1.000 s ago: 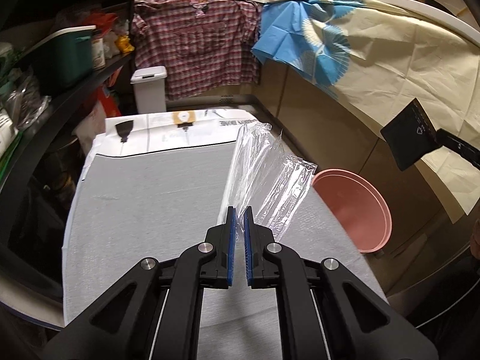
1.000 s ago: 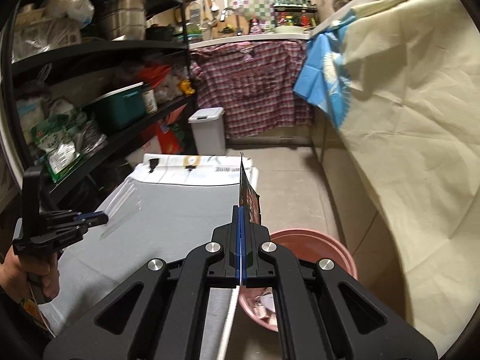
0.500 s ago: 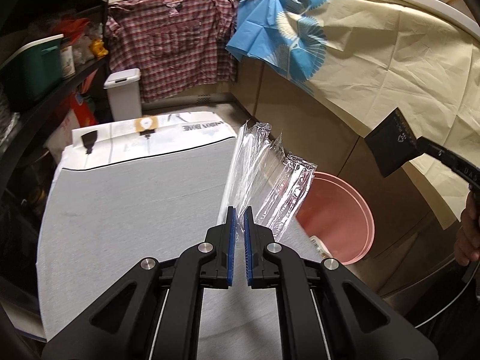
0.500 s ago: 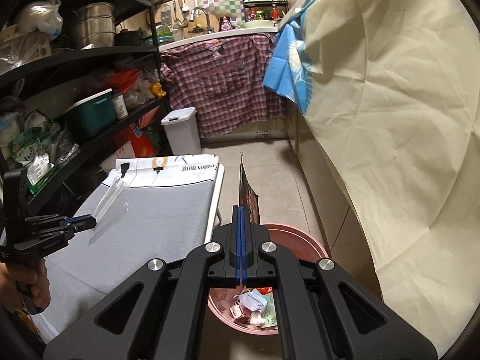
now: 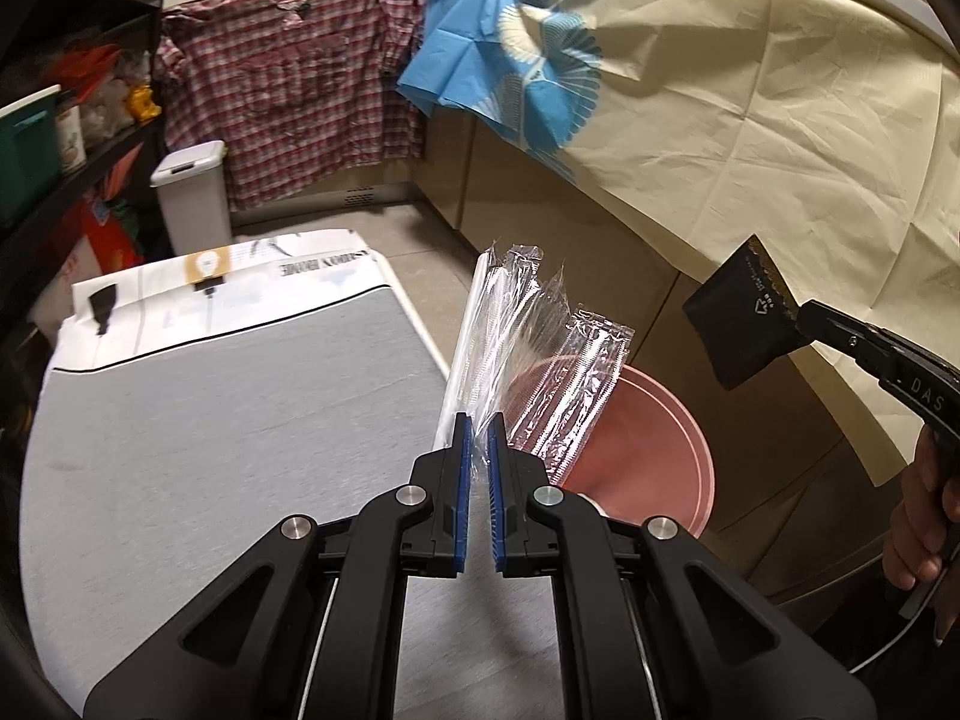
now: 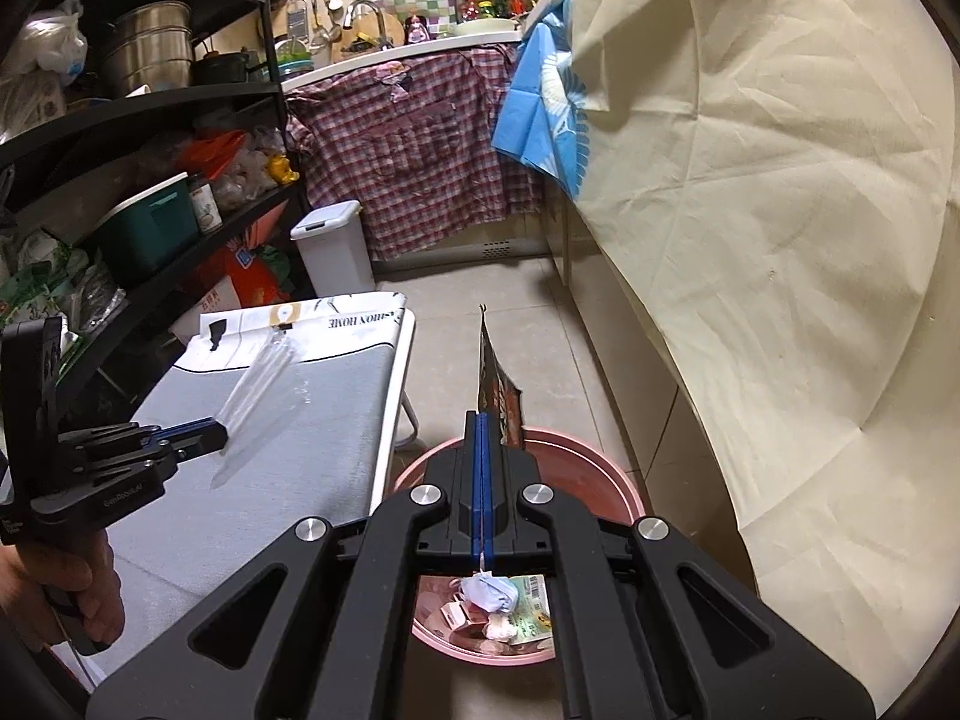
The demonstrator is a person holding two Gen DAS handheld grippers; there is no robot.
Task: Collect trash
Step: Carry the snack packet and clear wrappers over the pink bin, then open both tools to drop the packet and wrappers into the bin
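Right wrist view: the right gripper (image 6: 482, 420) clamps a dark printed wrapper (image 6: 497, 387) above the pink round plastic basin (image 6: 624, 489), which already holds scraps; the left gripper (image 5: 478, 429) grips a clear crinkled plastic wrapper (image 5: 528, 360). Both await dropping.

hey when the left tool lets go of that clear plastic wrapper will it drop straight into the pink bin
Probably not. The clear wrapper looks thin and crinkled, so likely very light, and it may flutter. It stands upright from the left tool, so fairly springy.

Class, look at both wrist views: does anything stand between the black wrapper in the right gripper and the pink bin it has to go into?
Nothing visible does. The right gripper holds the black wrapper directly above the open pink bin, which has no lid and only trash at its bottom. The left gripper with its clear wrappers is off to the side.
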